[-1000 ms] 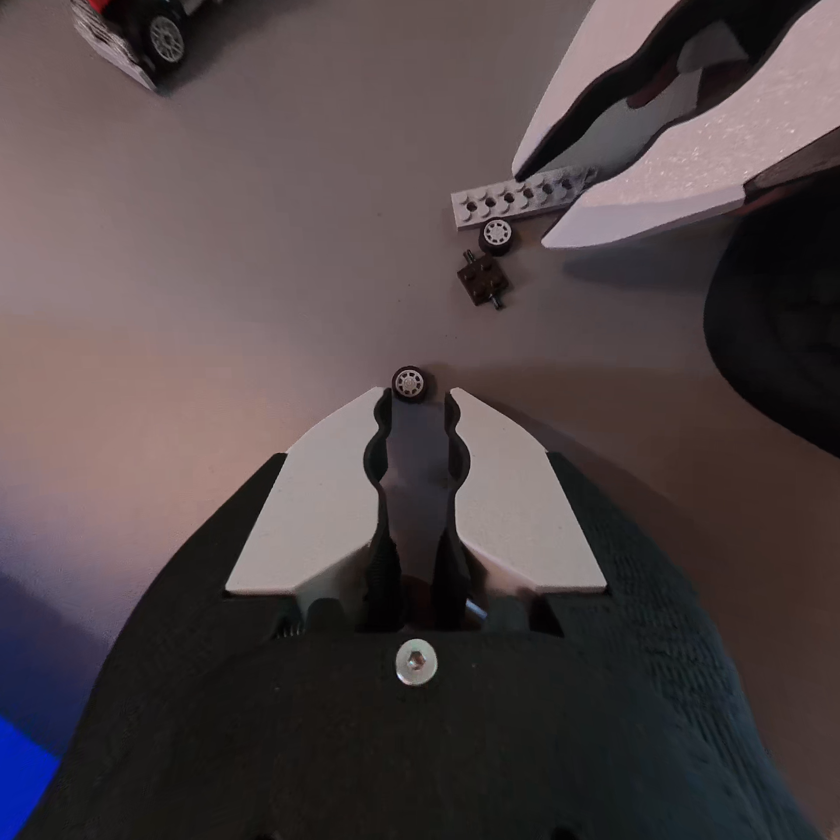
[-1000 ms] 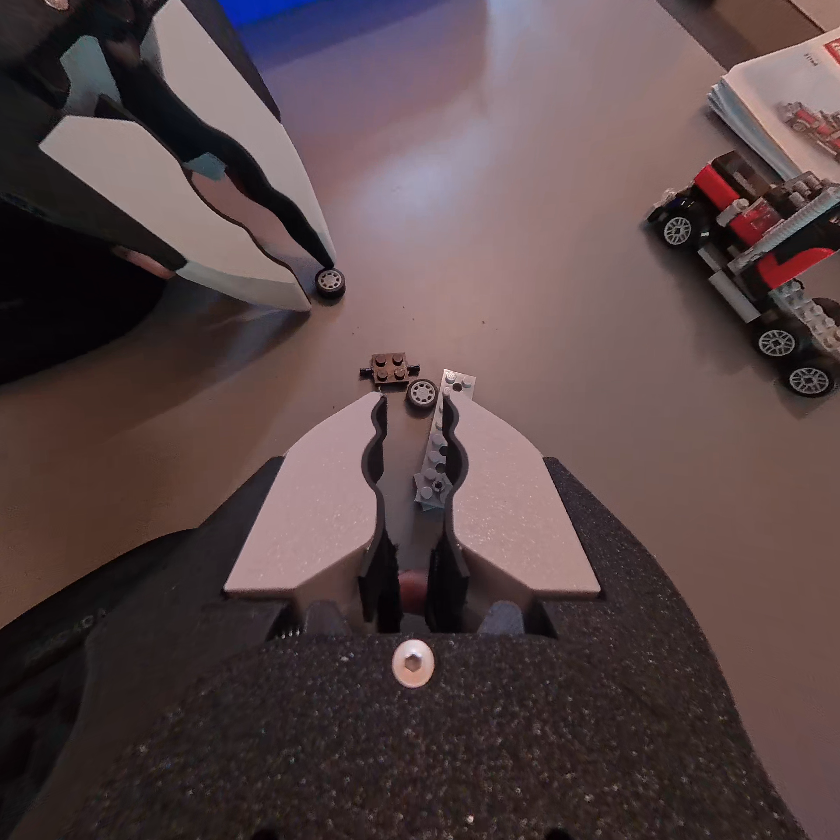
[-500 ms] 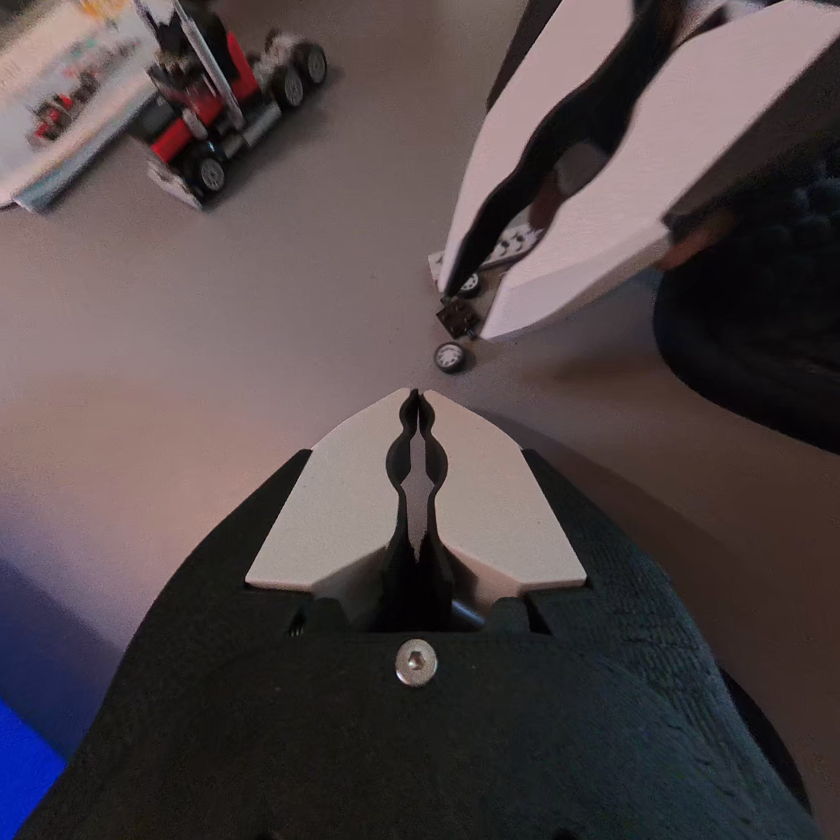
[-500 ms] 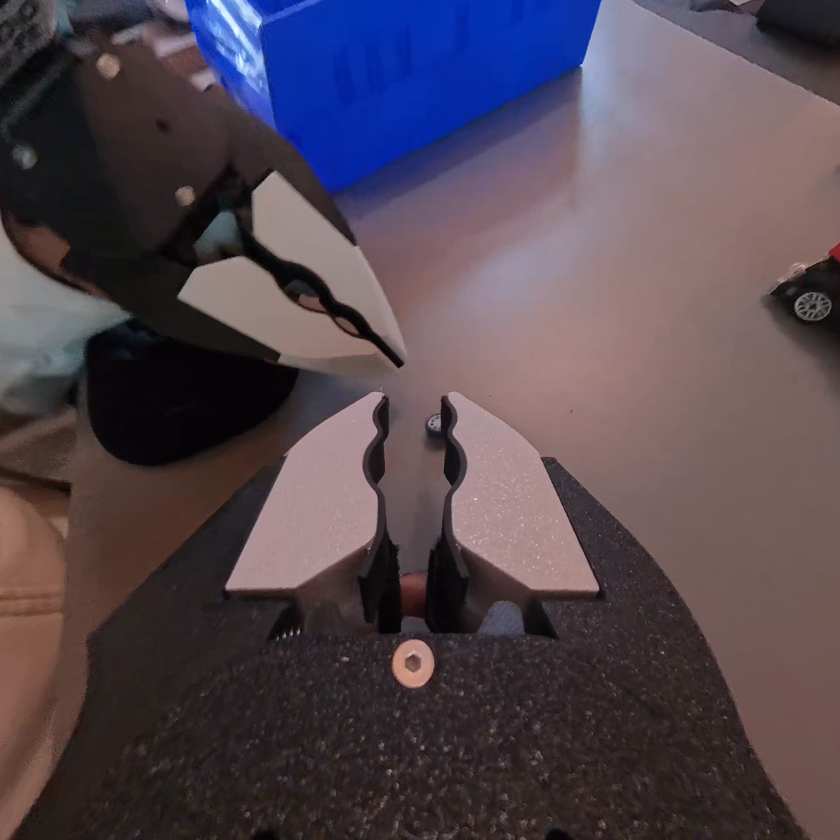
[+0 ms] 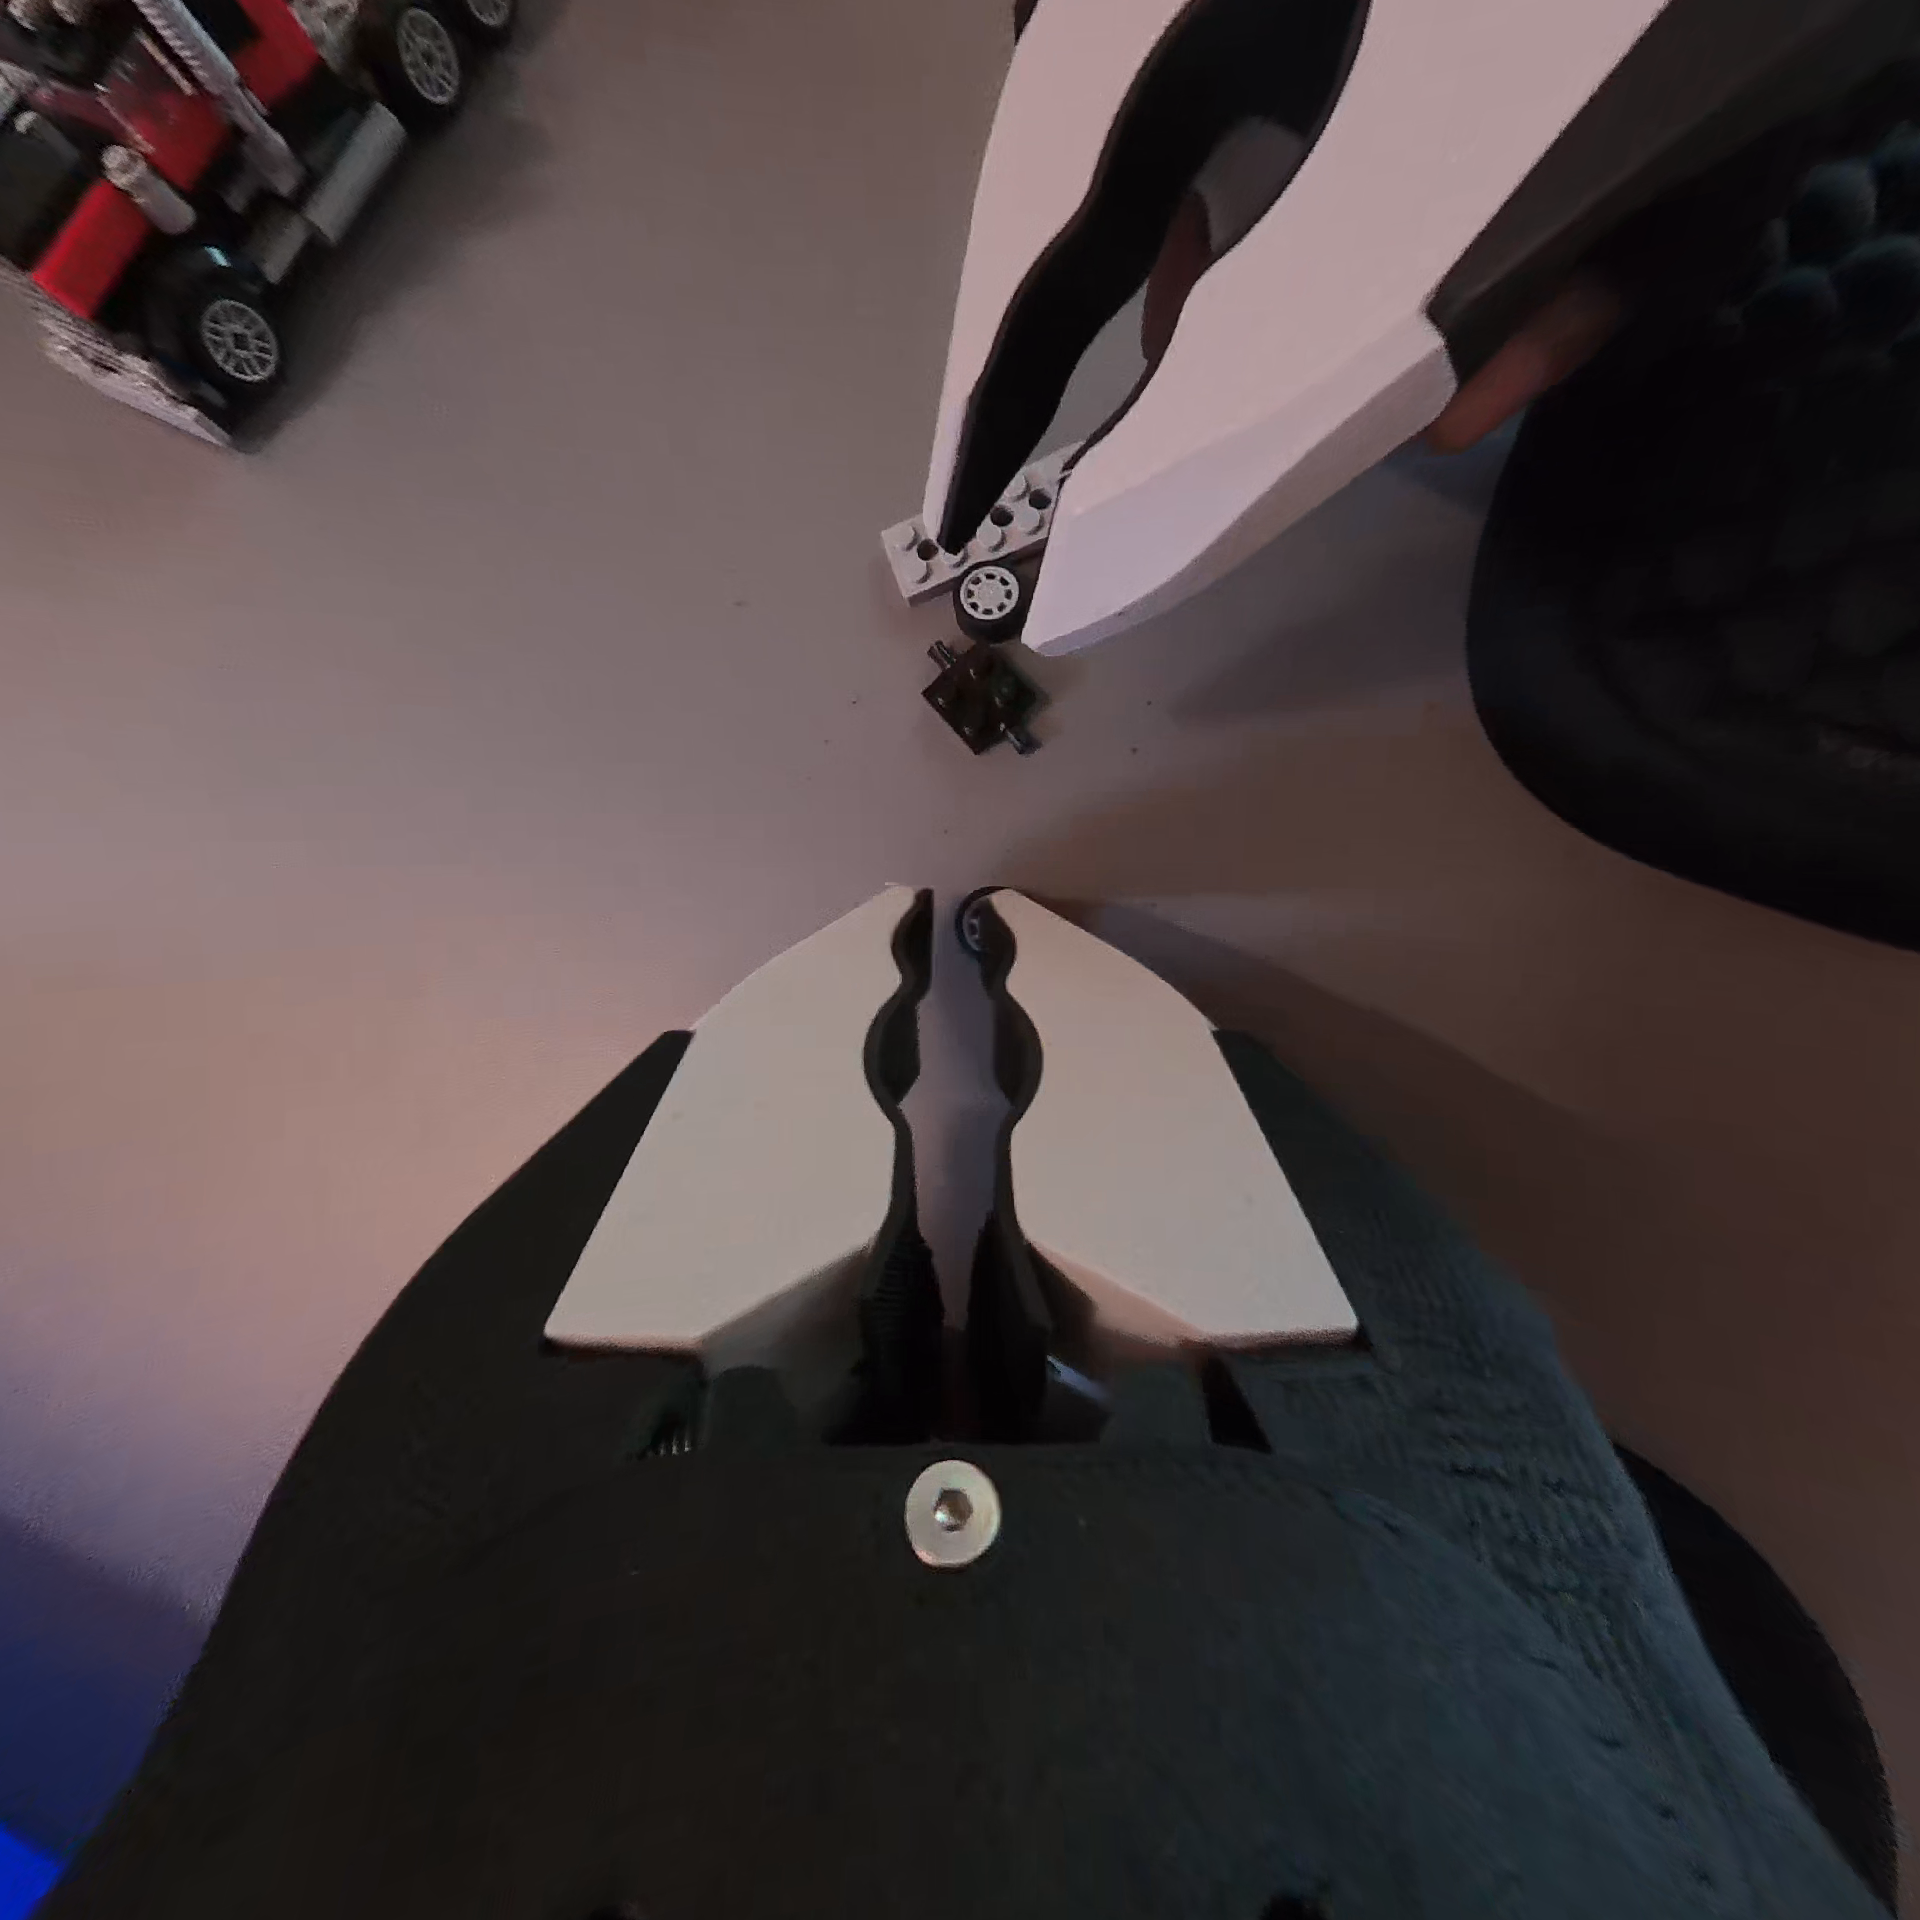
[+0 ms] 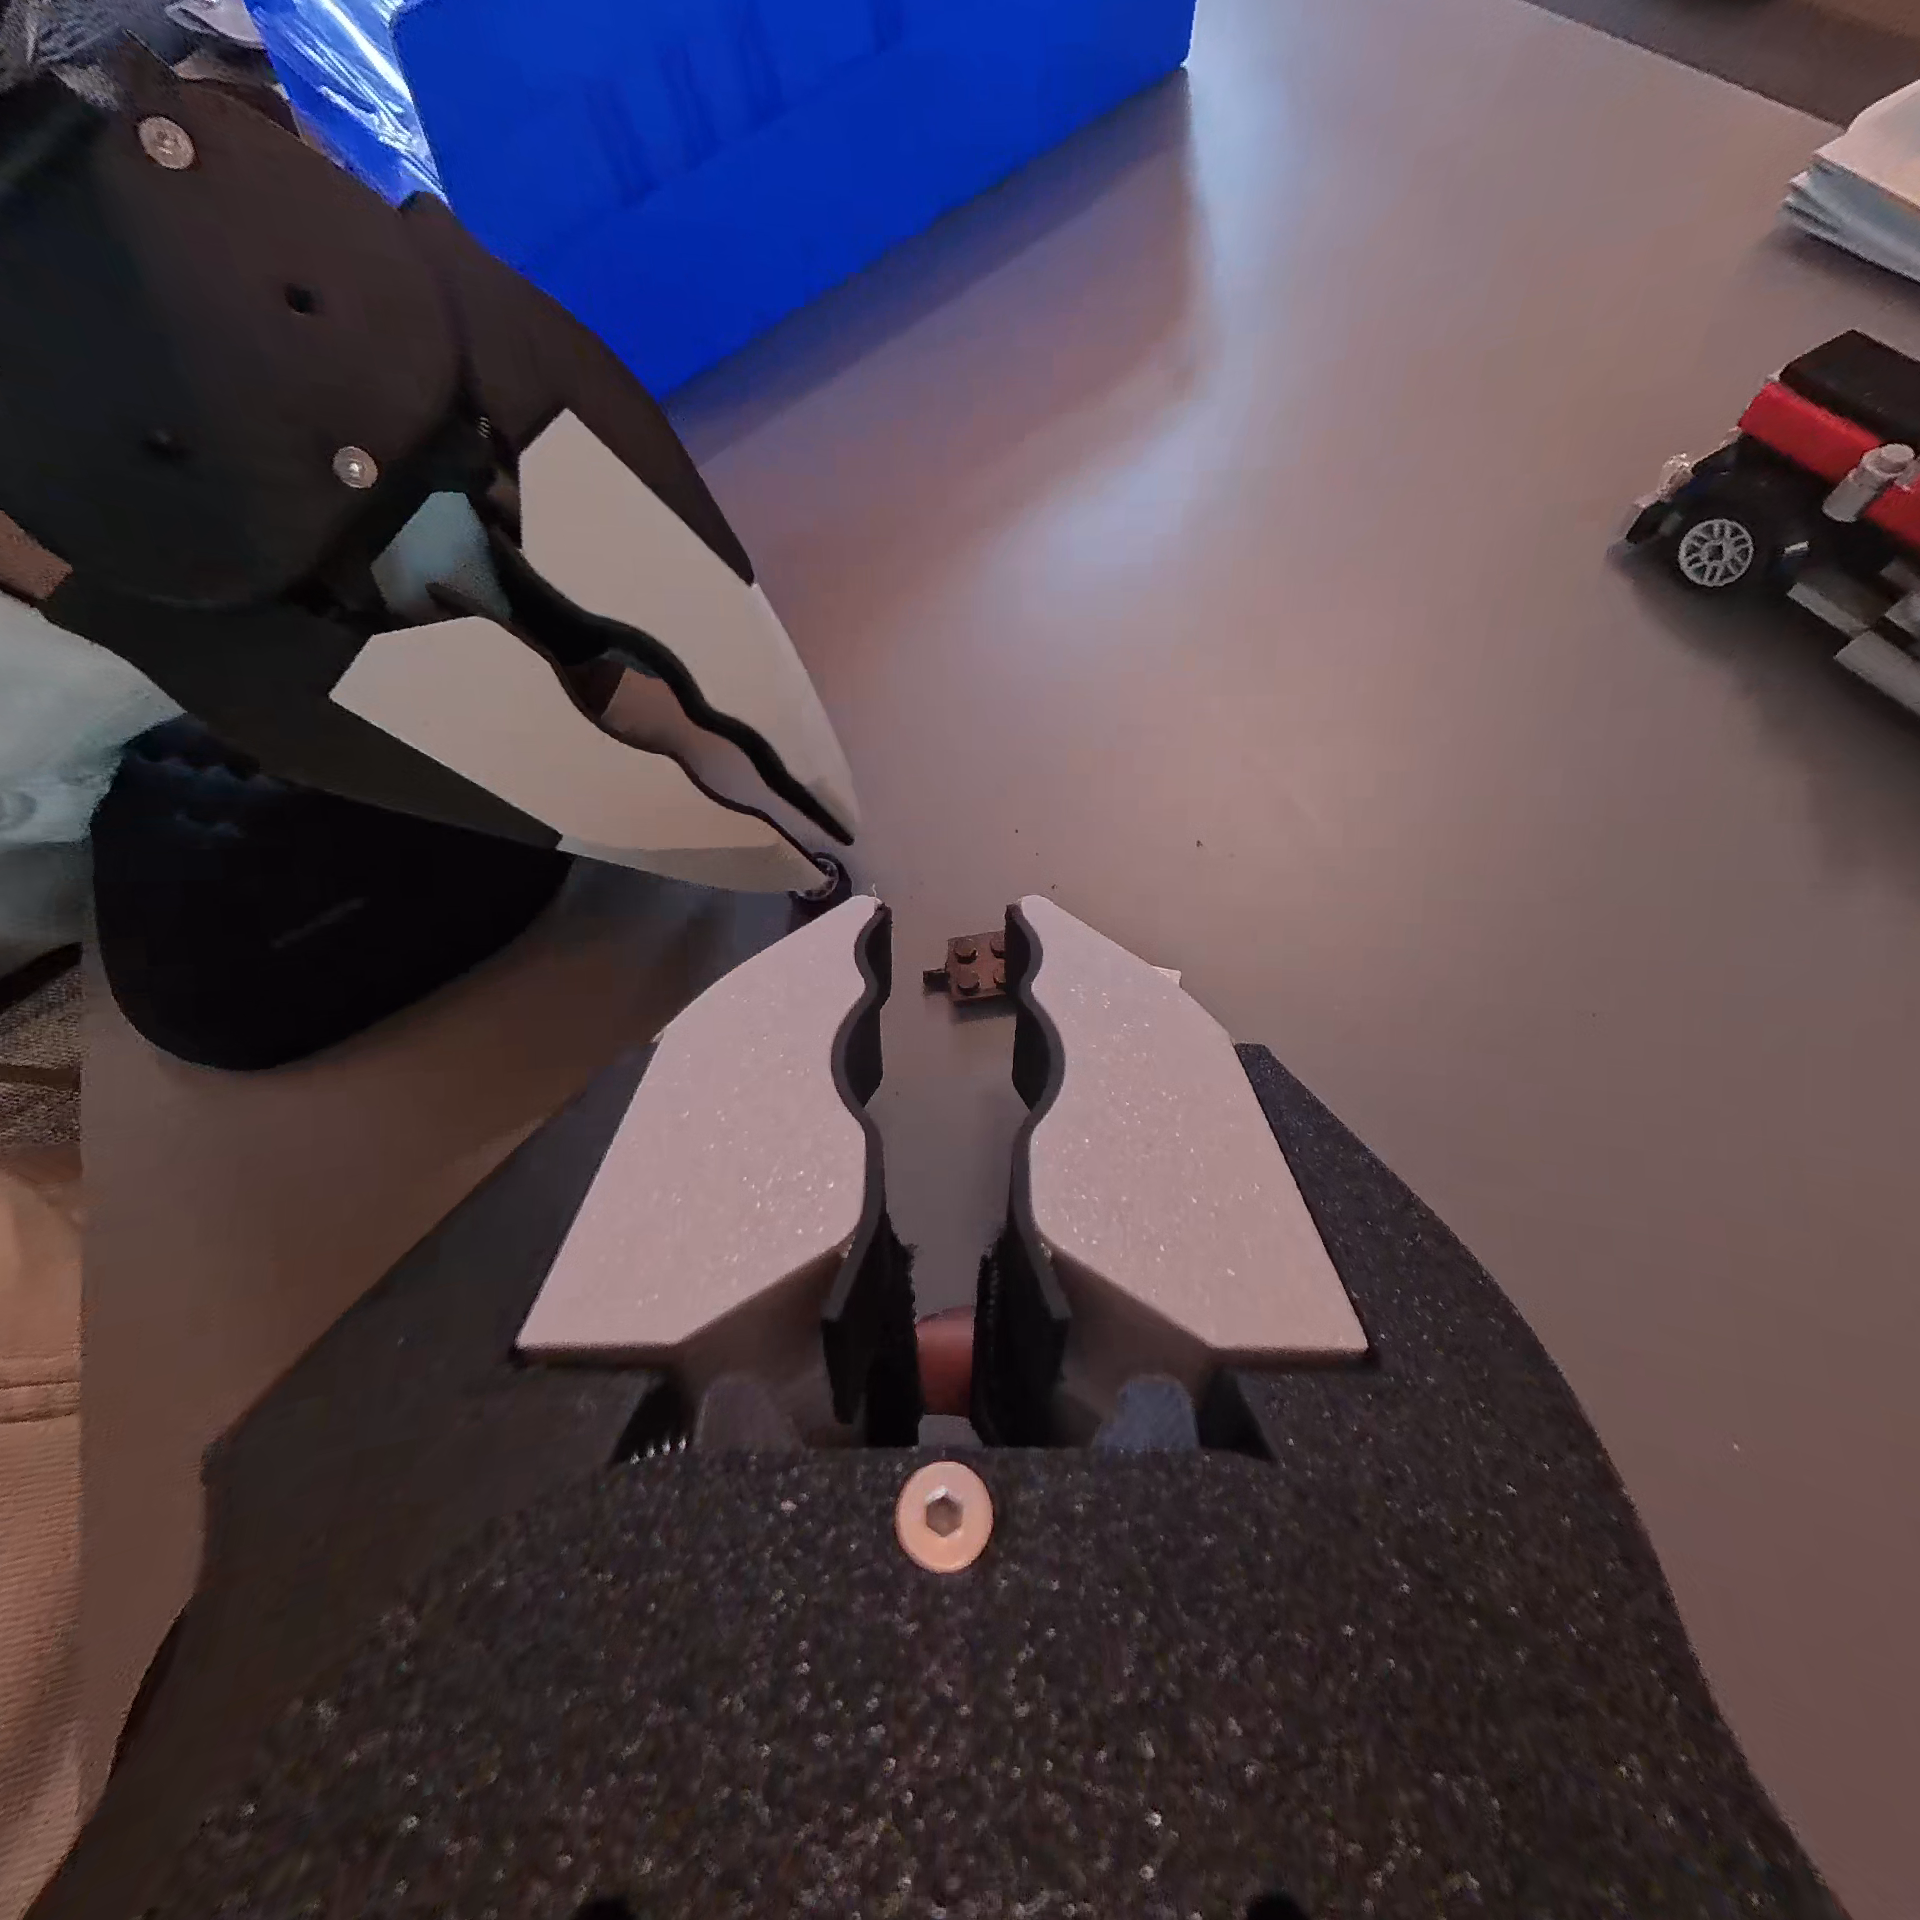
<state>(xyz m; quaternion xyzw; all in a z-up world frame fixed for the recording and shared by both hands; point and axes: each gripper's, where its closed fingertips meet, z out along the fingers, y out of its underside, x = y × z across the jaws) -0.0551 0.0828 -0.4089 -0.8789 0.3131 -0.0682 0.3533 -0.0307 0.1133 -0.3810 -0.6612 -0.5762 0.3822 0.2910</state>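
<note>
My left gripper [image 5: 954, 912] is low over the grey table [image 5: 520, 727], jaws parted a little. A small black wheel with a grey hub [image 5: 975, 925] stands at its tips against the right finger; the left pad is clear of it. The right wrist view shows this wheel [image 6: 821, 878] on the table under the left gripper [image 6: 831, 852]. My right gripper [image 6: 951, 914] is open, with a dark square axle plate [image 6: 971, 971] on the table between its tips. In the left wrist view the right gripper [image 5: 1003, 592] hangs over a grey studded plate [image 5: 920, 556], a second wheel [image 5: 992, 597] and the axle plate [image 5: 977, 696].
A red and black toy truck [image 6: 1818, 499] stands at the right, also seen in the left wrist view [image 5: 187, 208]. A blue box [image 6: 790, 156] is at the back, a booklet [image 6: 1860, 197] far right. A dark soft object [image 5: 1714, 520] lies beside the grippers. About 5 centimetres separates my left fingertips from my right.
My left gripper shut on air away from the wheel, then parted a little and came down at the wheel. My right gripper lifted off the pieces and came back over them, still open.
</note>
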